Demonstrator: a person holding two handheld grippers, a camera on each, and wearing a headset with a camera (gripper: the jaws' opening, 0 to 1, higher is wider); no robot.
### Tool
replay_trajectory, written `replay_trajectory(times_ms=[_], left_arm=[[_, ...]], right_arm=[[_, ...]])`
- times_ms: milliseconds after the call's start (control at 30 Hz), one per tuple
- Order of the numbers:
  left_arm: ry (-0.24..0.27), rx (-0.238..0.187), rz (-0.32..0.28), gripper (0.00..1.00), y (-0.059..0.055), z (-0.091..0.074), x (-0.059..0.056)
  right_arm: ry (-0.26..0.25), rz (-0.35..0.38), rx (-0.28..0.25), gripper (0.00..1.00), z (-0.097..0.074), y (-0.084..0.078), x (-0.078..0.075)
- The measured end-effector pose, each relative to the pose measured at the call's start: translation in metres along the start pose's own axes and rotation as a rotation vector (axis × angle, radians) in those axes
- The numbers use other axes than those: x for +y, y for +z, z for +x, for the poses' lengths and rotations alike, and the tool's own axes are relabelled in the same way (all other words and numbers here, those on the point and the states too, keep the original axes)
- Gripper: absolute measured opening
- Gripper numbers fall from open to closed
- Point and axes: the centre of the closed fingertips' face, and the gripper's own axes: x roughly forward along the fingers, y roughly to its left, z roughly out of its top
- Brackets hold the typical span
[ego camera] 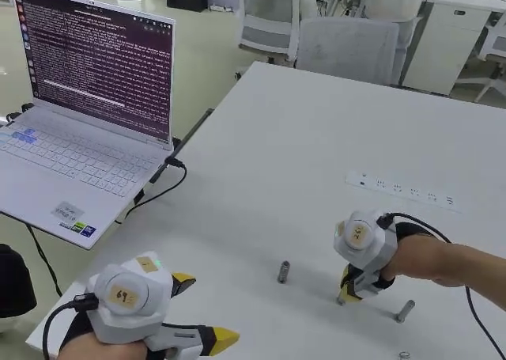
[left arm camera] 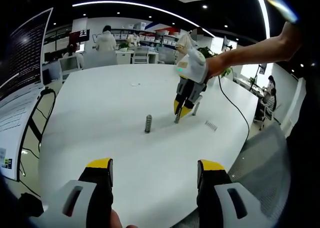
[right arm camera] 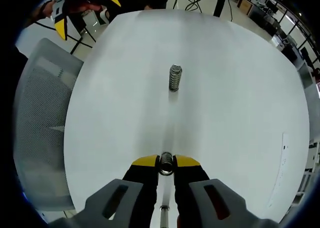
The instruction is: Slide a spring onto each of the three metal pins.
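Spring [right arm camera: 166, 166] is pinched tight in my right claw [right arm camera: 166, 162], bottom centre of the right gripper view; a spring-clad pin [right arm camera: 174, 77] stands above. My left claw [left arm camera: 155, 169] gapes wide over the table [left arm camera: 100, 102].

Spring-covered pin [ego camera: 284, 271] stands upright; bare pin [ego camera: 405, 310] stands apart; loose spring [left arm camera: 211, 125] lies flat.

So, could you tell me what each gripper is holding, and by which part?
The right gripper is shut on a spring, pinching its coiled sides between the yellow jaw tips. The left gripper is open and holds nothing.
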Motion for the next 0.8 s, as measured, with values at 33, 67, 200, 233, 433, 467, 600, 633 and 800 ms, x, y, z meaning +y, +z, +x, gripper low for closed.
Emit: replay_trajectory(times_ms=[33,67,200,233,433,467,600,633,800], left_arm=[[0.002,0.0,0.0,0.64,0.0,0.0,0.0],[0.002,0.001,-0.001,0.64,-0.001,0.0,0.0],[0.003,0.003,-0.003,0.64,-0.001,-0.001,0.001],[0.003,0.002,-0.003,0.64,-0.001,-0.001,0.001],[0.004,0.001,-0.001,0.64,0.0,0.0,0.002],[0.004,0.001,-0.001,0.64,0.0,0.0,0.002],[0.002,-0.002,0.001,0.64,0.002,-0.001,0.001],[0.002,-0.002,0.001,0.64,0.002,-0.001,0.001],[0.002,-0.003,0.004,0.64,0.003,-0.001,0.001]], right_arm=[[0.001,0.003,0.001,0.09,0.0,0.0,0.001],[0.001,0.004,0.001,0.09,0.001,-0.001,0.001],[0.001,0.008,0.005,0.09,0.002,-0.002,0.001],[0.002,0.008,0.006,0.09,0.002,-0.002,0.001],[0.003,0.005,0.006,0.1,0.001,-0.001,0.0],[0.003,0.007,0.005,0.1,0.0,0.0,0.001],[0.005,0.008,0.005,0.14,-0.002,0.0,0.002],[0.006,0.008,0.005,0.15,-0.003,0.0,0.003],[0.002,0.008,0.008,0.21,-0.012,-0.004,0.005]])
